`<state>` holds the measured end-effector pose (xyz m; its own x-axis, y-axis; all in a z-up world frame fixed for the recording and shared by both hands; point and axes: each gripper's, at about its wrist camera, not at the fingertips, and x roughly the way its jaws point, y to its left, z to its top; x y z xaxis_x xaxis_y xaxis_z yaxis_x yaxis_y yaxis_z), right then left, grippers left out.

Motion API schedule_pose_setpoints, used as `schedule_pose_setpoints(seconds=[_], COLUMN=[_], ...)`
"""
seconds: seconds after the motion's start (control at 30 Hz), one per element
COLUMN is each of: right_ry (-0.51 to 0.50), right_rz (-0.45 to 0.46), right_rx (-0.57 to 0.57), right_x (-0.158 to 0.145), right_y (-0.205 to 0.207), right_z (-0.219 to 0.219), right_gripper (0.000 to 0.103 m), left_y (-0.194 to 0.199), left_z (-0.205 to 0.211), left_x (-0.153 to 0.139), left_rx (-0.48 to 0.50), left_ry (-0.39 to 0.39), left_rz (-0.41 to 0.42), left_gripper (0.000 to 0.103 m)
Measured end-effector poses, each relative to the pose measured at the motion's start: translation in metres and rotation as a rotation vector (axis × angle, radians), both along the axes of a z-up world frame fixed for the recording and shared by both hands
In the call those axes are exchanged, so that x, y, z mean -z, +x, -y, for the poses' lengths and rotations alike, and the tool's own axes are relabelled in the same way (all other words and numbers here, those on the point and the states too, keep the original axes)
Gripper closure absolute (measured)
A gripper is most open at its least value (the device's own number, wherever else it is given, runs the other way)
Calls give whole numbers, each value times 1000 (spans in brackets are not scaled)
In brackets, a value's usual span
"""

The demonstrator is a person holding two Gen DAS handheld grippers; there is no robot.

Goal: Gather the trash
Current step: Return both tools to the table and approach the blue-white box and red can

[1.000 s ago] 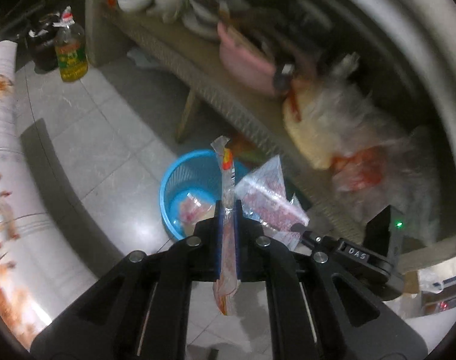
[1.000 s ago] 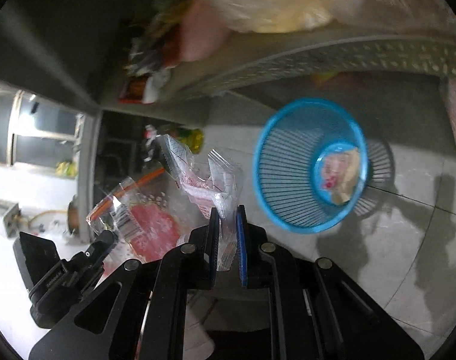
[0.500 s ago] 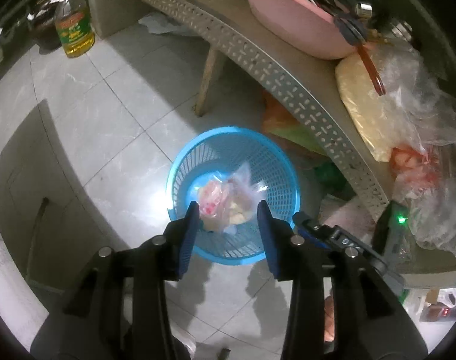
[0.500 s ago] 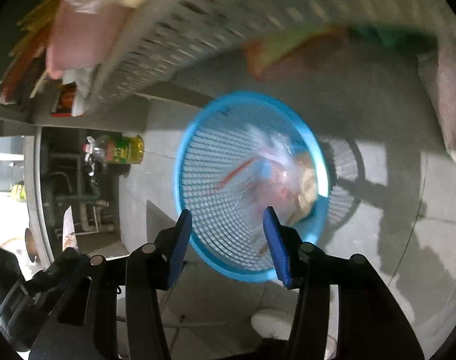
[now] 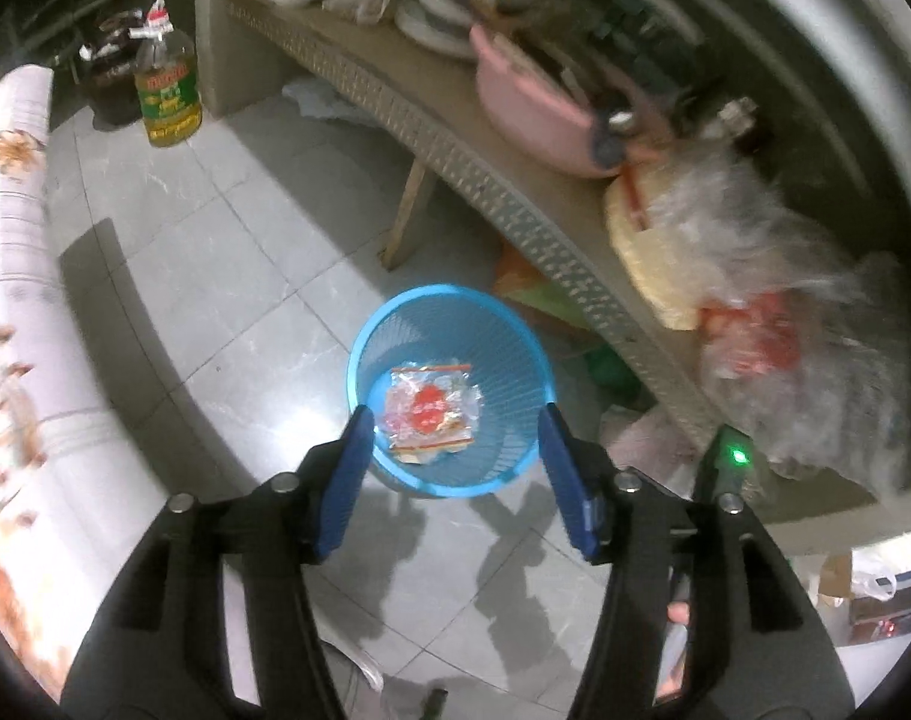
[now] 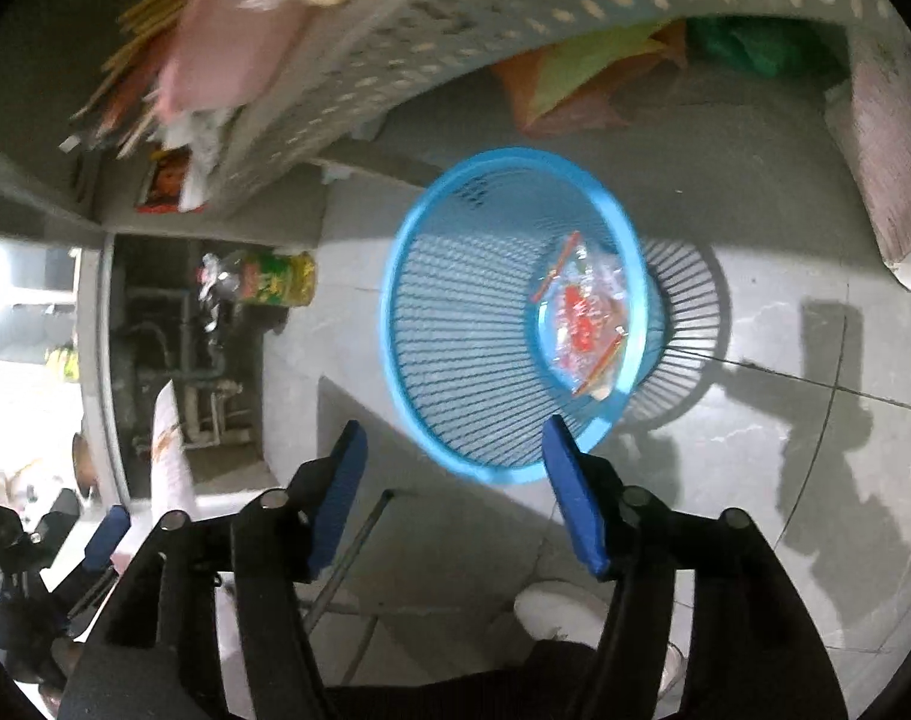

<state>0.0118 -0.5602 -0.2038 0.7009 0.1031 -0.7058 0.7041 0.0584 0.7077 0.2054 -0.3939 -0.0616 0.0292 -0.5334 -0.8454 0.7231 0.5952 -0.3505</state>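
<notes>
A blue mesh wastebasket [image 5: 359, 354] stands on the grey tiled floor; it also shows in the right wrist view [image 6: 455, 324]. Clear plastic wrappers with red print [image 5: 429, 409] lie at its bottom, also seen in the right wrist view [image 6: 584, 318]. My left gripper [image 5: 455, 429] is open and empty, held above the basket's near rim. My right gripper [image 6: 452, 438] is open and empty, above the floor beside the basket's near rim.
A perforated shelf [image 5: 455, 138] carries a pink basin [image 5: 527, 114], bowls and plastic bags [image 5: 773, 324]. An oil bottle [image 5: 166, 90] stands on the floor at the back left. A floral cloth-covered edge [image 5: 17, 312] runs along the left. Coloured bags [image 6: 581, 78] lie under the shelf.
Both grippers opened and let go of their plastic wrappers, which fell into the blue basket. Both grippers have since drawn back up from the basket.
</notes>
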Motion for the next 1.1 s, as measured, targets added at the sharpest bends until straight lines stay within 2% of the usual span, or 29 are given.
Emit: schedule_pose_setpoints(seconds=[0.17,0.27,0.53,0.63,0.73,0.8,0.9,1.0,1.1], right_ry=[-47,-86,-178,-236,-311,-381,-496,-551,-589], right_rz=[58,84,160,186,232,269,344,397,393], right_rx=[-87,-141,-276,-358,-478,-578,-799,-983,-1147], right_x=[-41,-69,-138,-167,-201,-226,-262,-281,-290], right_y=[11,19,50,68,91,109,141,167,194], right_z=[-20,-32,-68,-91,-125,-155,-219,-275,-330], right_gripper=[38,37,33,33,32,26,21,16,13], left_y=[-18,-26,-38,-50,-64,-72,-81,-82,-80], left_z=[-63,-122,-262,-315,-366,-393,-430,-459,-474], left_x=[-40,-61,-78,-85,-89,-89,-85,-76,-63], left_rx=[-16,-71,-250,-328,-407,-463,-536,-586,-621], left_ry=[-87,-157,-216,-229,-250,-246,-239,-234,-239], left_rz=[46,70,172,229,273,305,338,324,282], left_gripper=[42,40,37,37,37,37,37,37,39])
